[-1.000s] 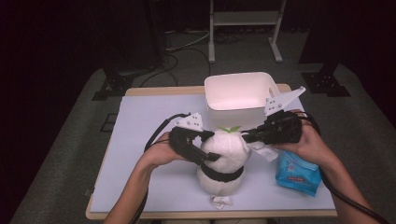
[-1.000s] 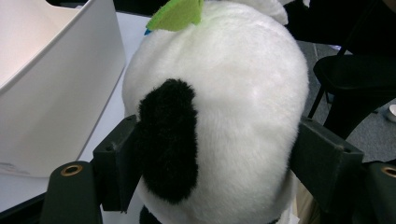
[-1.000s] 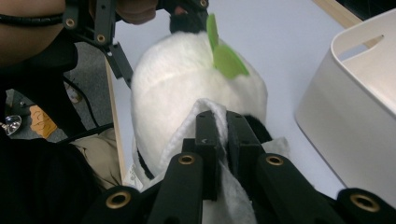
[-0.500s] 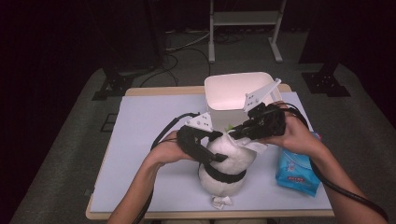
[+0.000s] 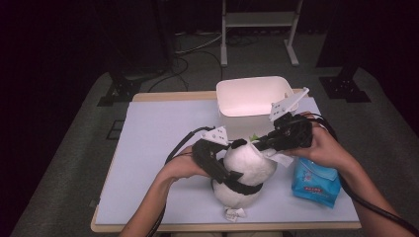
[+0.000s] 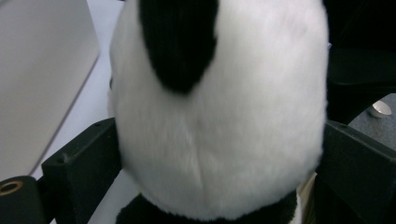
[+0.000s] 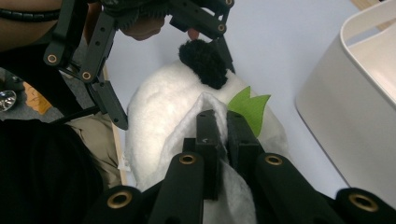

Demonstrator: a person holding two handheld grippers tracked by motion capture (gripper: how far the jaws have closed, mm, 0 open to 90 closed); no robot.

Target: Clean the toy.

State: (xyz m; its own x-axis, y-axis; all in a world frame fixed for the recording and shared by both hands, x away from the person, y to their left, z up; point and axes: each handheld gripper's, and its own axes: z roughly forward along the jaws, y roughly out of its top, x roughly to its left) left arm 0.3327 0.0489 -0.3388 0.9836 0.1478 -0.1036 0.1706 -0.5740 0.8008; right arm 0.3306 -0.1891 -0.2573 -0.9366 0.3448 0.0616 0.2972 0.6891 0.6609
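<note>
Panda plush (image 5: 245,170) now raised off the bench (image 5: 158,148), nearer the white bin (image 5: 249,101) than a second ago; left tongs (image 5: 232,175) clamp its body; right tongs (image 7: 219,140) pinch white fabric at its head; likely binward.

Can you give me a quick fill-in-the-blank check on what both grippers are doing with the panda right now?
1. The left gripper has its jaws around the plush ____.
2. The right gripper is pinching a white ____.
3. Behind the plush panda stands an empty white ____.
4. The blue packet lies beside the person's ____ hand.

Missing words: panda; wipe; bin; right
</note>
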